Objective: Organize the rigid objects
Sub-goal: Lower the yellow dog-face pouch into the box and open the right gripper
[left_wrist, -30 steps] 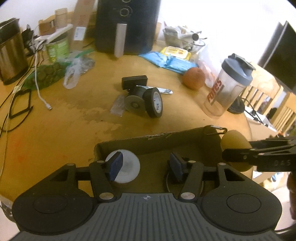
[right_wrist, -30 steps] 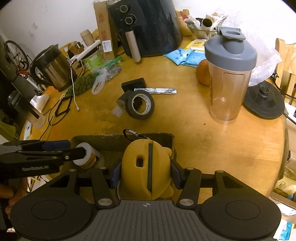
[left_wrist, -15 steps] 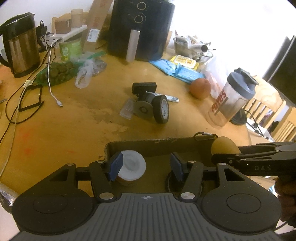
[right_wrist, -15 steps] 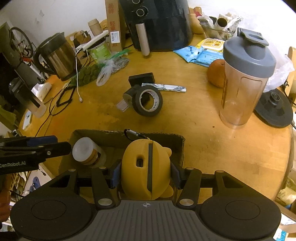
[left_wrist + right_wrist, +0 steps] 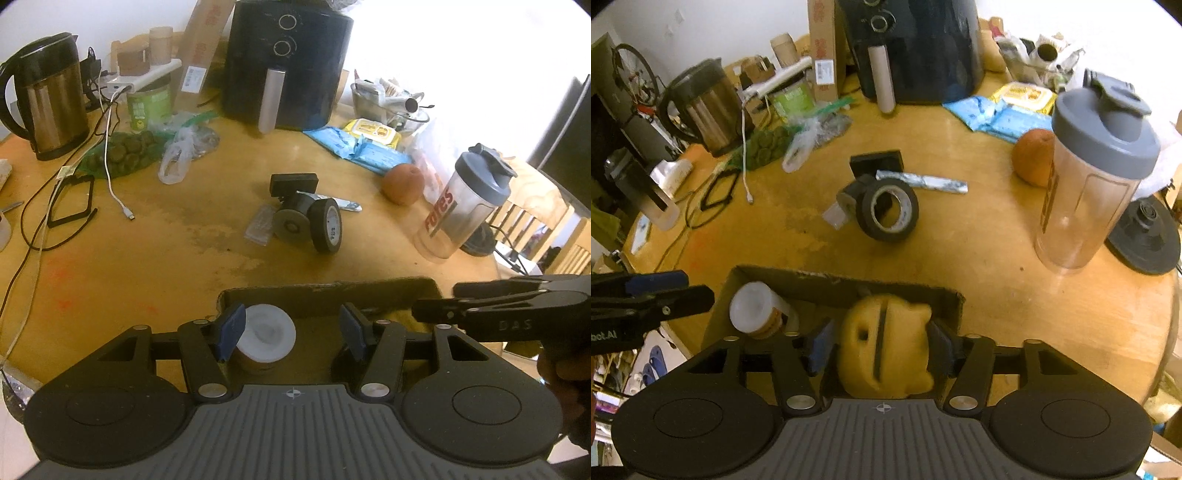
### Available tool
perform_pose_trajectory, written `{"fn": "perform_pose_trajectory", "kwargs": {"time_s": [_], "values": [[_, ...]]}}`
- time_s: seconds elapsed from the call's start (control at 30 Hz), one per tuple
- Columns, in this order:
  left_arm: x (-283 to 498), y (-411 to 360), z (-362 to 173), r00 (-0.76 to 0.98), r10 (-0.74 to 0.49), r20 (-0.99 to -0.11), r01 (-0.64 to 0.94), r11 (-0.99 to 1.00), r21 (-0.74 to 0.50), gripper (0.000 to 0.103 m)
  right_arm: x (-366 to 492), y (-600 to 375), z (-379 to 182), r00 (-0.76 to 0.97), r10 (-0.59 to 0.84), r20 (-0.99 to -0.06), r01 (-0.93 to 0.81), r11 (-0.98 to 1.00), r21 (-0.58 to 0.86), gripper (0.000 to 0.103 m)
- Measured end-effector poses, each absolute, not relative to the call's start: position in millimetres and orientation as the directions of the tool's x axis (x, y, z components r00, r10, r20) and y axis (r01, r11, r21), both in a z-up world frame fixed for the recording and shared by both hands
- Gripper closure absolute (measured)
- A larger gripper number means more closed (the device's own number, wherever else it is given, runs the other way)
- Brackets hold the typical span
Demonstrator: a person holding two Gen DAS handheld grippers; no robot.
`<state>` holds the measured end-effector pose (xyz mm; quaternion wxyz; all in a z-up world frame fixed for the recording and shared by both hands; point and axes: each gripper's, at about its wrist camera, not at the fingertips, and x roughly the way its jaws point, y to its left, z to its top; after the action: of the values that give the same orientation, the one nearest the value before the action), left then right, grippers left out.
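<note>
A brown cardboard box (image 5: 820, 280) sits at the near edge of the wooden table. Inside it lies a yellow animal-shaped toy (image 5: 886, 347) with a dark slot, between the fingers of my right gripper (image 5: 879, 343). The jaws are opening, and a gap shows at the left pad (image 5: 820, 343). A white-lidded jar (image 5: 266, 334) stands in the box (image 5: 332, 291) at its left. My left gripper (image 5: 291, 332) hovers open over the box, its left finger just in front of the jar. The right gripper (image 5: 498, 314) enters the left wrist view from the right.
A black tape roll (image 5: 888, 210), a small black block (image 5: 875, 162) and a foil-wrapped stick (image 5: 923, 181) lie mid-table. A shaker bottle (image 5: 1097, 177) and an orange (image 5: 1032, 162) stand right. A kettle (image 5: 48, 99), cables, bags and a black air fryer (image 5: 288, 62) line the back.
The right jaws have widened and the yellow toy has dropped lower into the box. In the left wrist view the toy is no longer seen above the right gripper.
</note>
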<state>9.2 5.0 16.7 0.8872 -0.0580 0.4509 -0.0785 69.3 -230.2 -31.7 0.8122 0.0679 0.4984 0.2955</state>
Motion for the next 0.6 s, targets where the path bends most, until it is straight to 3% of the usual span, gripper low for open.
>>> {"fn": "perform_pose_trajectory", "kwargs": {"time_s": [0.1,0.2,0.6], "values": [[8,3,15,0.573,-0.183,-0.799,0.084,0.983,-0.165,0.048,67,-233,-28,0.356,0.553,-0.753,-0.414,0.816,0.403,0.01],[6,1,14,0.566,-0.177,-0.805,0.084,0.984,-0.157,0.048,66,-234,-29,0.353,0.549,-0.757,-0.405,0.82,0.406,0.0],[-3,-4,15,0.554,-0.158,-0.817,0.083,0.987,-0.135,0.048,60,-239,-36,0.334,0.529,-0.78,-0.378,0.833,0.404,0.0]]}}
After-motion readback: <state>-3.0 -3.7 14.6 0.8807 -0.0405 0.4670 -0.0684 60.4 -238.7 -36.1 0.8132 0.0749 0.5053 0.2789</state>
